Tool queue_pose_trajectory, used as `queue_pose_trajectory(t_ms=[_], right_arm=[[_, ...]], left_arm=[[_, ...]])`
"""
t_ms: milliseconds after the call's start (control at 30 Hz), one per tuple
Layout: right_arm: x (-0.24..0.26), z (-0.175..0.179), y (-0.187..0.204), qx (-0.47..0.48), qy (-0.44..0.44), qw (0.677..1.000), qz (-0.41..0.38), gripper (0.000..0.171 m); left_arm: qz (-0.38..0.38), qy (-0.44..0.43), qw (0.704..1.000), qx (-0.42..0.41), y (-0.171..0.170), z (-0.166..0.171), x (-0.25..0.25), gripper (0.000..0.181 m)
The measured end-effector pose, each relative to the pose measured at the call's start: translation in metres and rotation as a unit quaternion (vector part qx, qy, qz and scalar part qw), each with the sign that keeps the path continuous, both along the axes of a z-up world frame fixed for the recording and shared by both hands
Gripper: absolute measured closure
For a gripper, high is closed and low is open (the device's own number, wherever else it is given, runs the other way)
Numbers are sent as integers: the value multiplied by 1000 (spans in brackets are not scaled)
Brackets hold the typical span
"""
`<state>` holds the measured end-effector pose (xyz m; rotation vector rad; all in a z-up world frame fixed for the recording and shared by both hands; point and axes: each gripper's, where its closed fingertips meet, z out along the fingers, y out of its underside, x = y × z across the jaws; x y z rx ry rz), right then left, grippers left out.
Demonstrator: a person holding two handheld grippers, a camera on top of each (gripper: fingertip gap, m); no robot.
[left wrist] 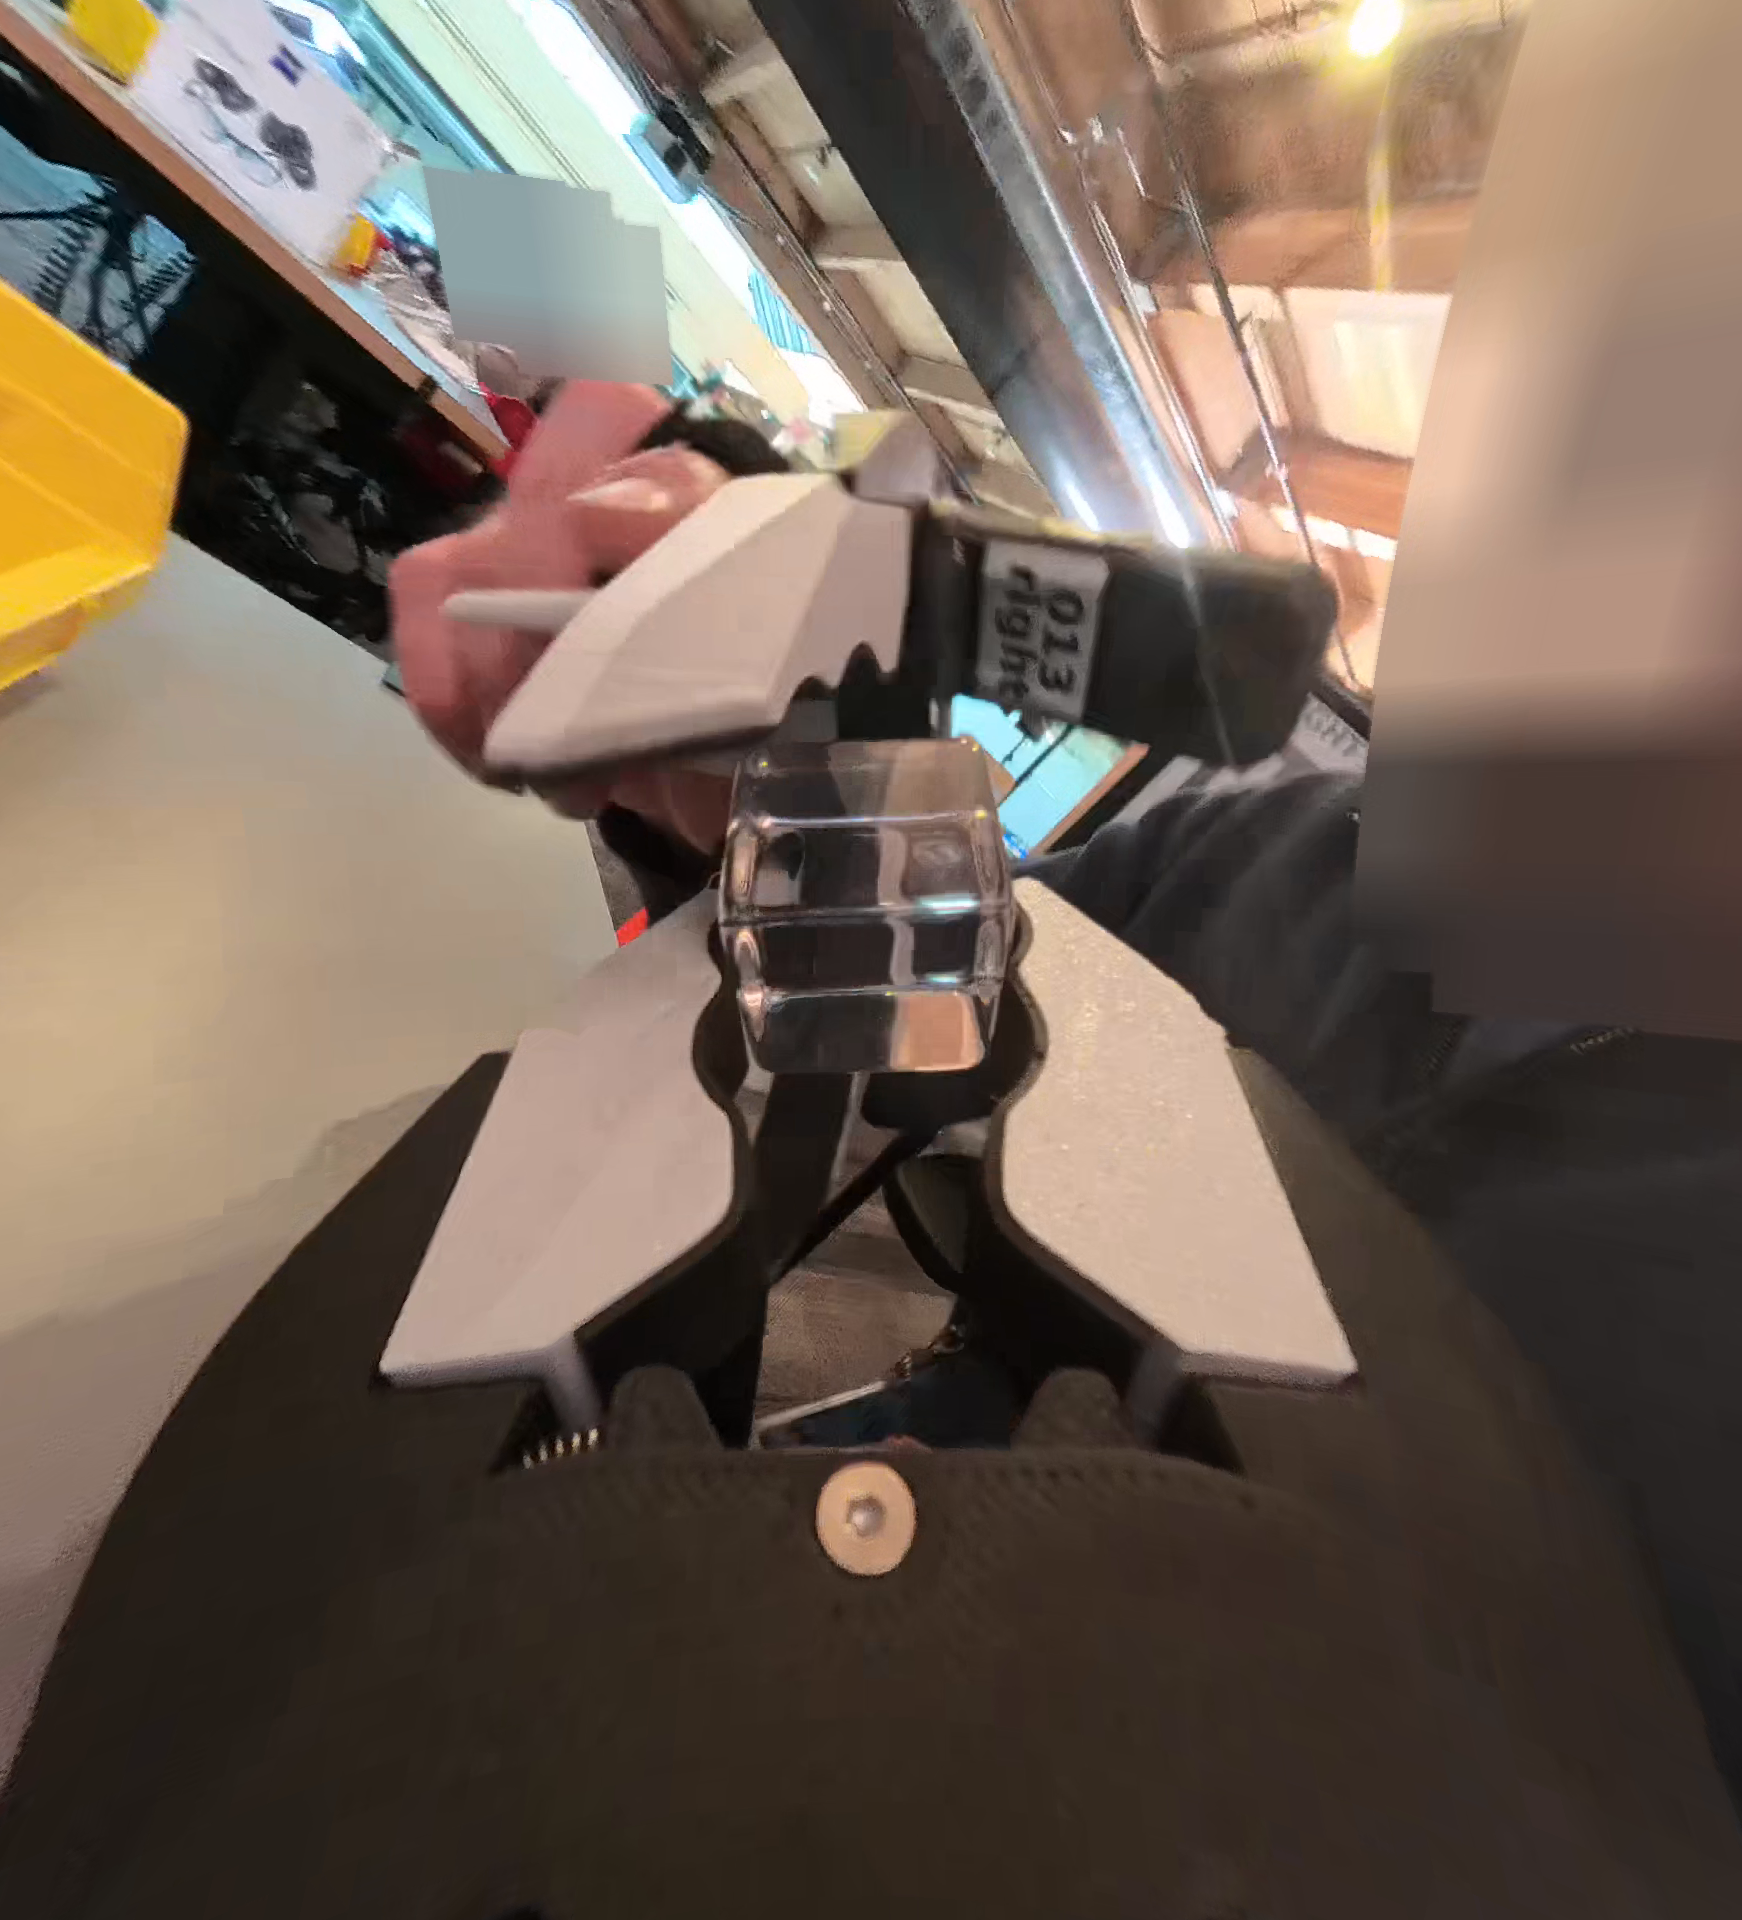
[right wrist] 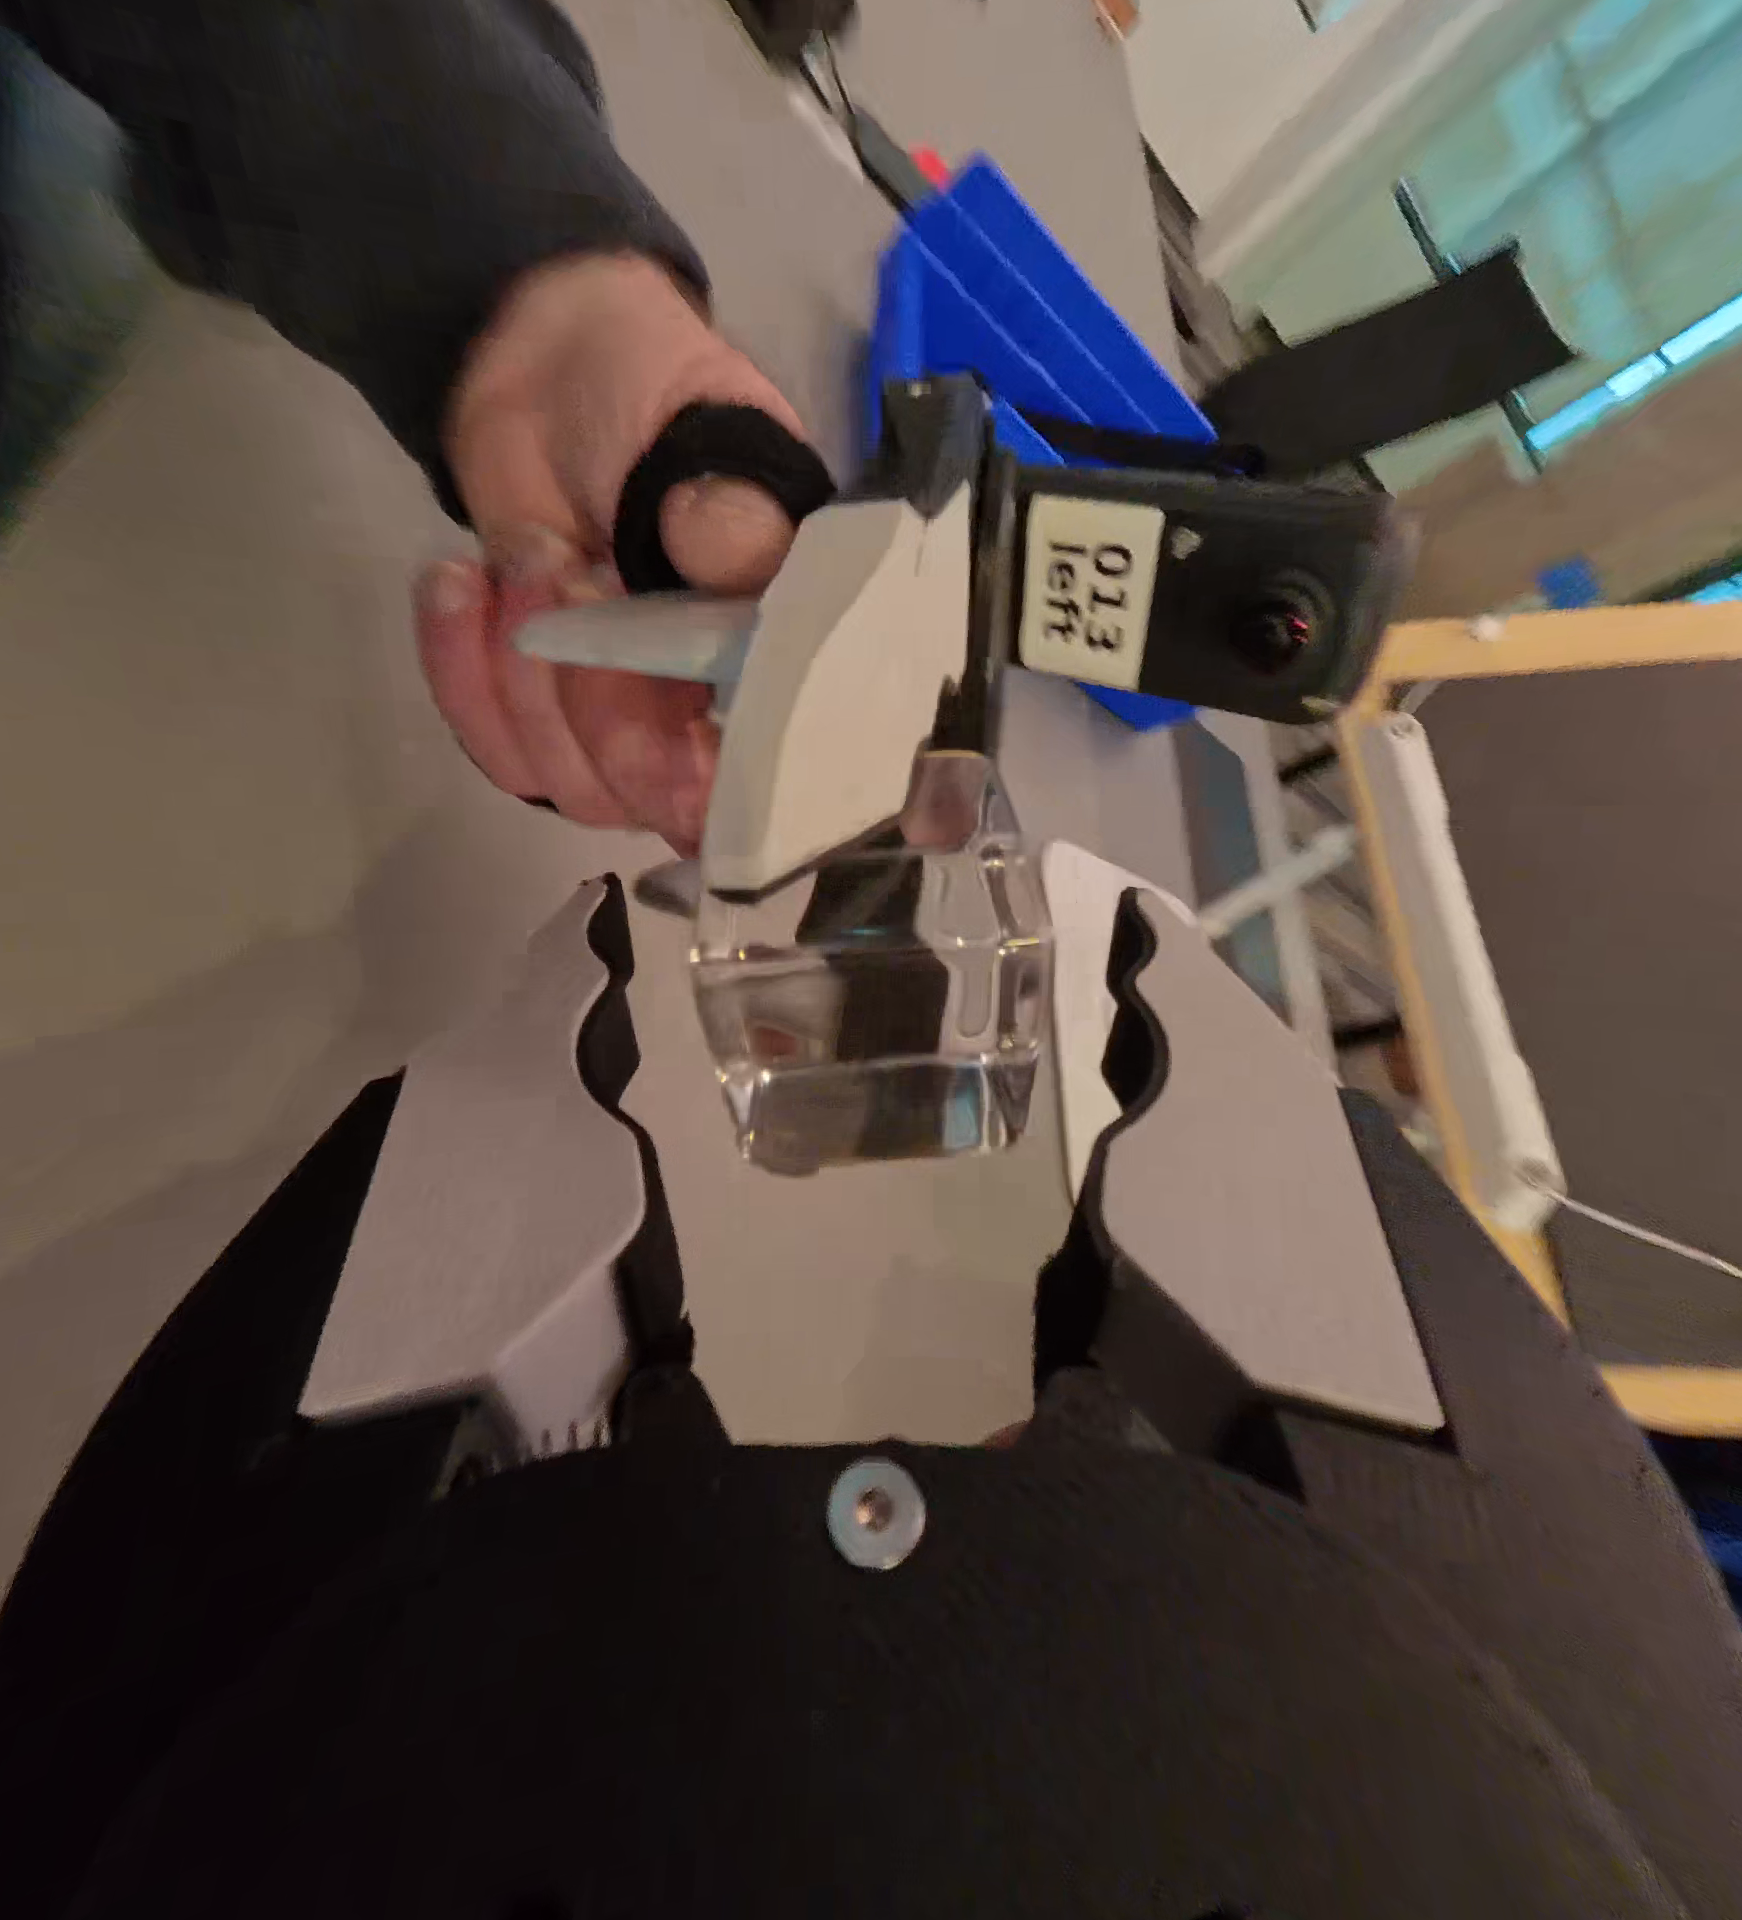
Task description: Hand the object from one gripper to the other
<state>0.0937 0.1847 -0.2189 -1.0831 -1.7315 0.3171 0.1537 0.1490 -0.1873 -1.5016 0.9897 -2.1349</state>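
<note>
A clear plastic cube [left wrist: 862,904] is held between the tips of my left gripper [left wrist: 862,925], which is shut on it. In the left wrist view my right gripper reaches in just beyond the cube, and one of its white fingers [left wrist: 701,644] lies across the cube's far edge. In the right wrist view the cube [right wrist: 877,1039] hangs between the fingers of my right gripper [right wrist: 846,904]. That gripper is open, with a small gap on each side of the cube. The left gripper [right wrist: 836,873] comes down from above, held by a hand [right wrist: 576,582].
A yellow bin [left wrist: 15,468] stands at the left on the pale table [left wrist: 171,935]. A blue bin [right wrist: 1033,322] lies beyond the left gripper. A wood-framed dark panel [right wrist: 1625,935] is at the right. A person in dark clothes [left wrist: 1573,1247] is close at the right.
</note>
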Motion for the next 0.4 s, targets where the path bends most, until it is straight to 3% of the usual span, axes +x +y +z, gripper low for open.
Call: queue_pose_trajectory(t_ms=[33,100,400], right_arm=[[-1,0,-7,-7,5,1000,24,87],[-4,-2,-16,1,-8,998,54,98],[3,0,-21,19,-31,997,67,114]], left_arm=[[-5,1,1000,16,-4,0,2,137],[-35,0,999,29,-14,1,6,137],[-73,-8,997,36,-21,3,9,137]])
